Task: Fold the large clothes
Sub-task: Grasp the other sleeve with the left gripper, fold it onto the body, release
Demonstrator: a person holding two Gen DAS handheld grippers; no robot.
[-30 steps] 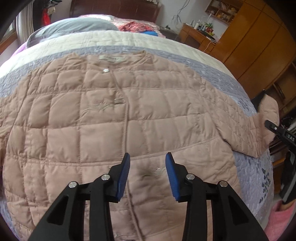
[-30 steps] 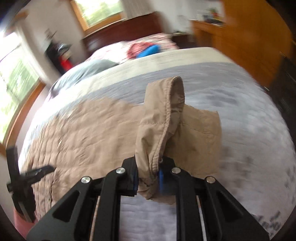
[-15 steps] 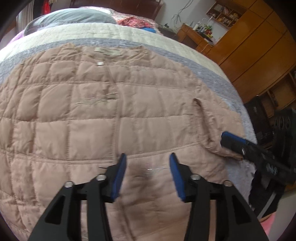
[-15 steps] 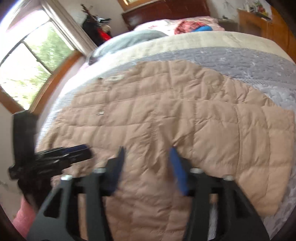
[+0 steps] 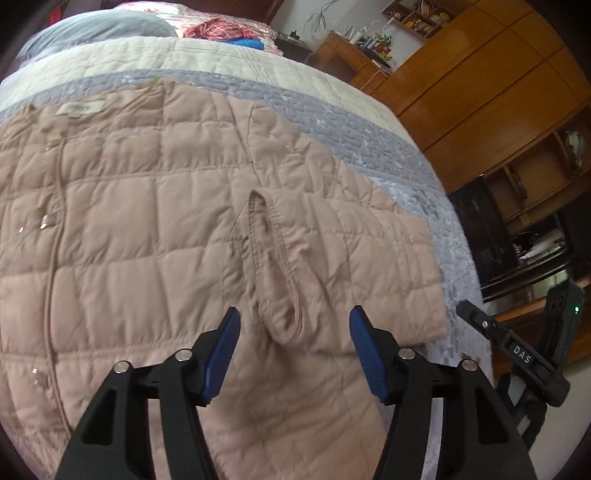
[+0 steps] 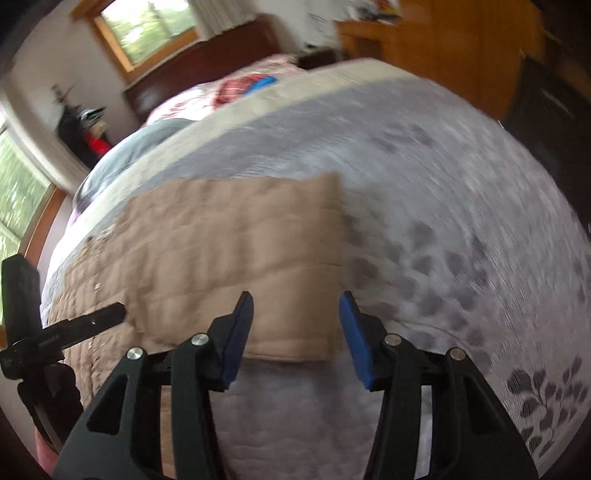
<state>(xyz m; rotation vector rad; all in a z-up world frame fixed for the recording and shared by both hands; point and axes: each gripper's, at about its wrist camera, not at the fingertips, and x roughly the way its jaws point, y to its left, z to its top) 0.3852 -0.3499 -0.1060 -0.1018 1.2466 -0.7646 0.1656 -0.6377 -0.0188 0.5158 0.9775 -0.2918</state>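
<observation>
A beige quilted jacket (image 5: 140, 229) lies spread flat on the bed, front up, collar label at the far left. Its right sleeve (image 5: 332, 258) is folded in over the body, the cuff (image 5: 275, 280) lying just ahead of my left gripper (image 5: 291, 339), which is open and empty above it. In the right wrist view the jacket (image 6: 229, 266) shows blurred, with the folded sleeve edge just beyond my right gripper (image 6: 295, 325), which is open and empty. The right gripper also shows at the right edge of the left wrist view (image 5: 517, 354).
The bed carries a grey-and-cream quilted cover (image 5: 332, 110) with pillows and loose clothes (image 5: 221, 29) at the head. A wooden wardrobe (image 5: 480, 74) and desk stand right of the bed. A window (image 6: 147, 29) is at the far left.
My right gripper carried the sleeve over the jacket body, let it go and drew back off the jacket. My left gripper shifted right toward the cuff and opened wider.
</observation>
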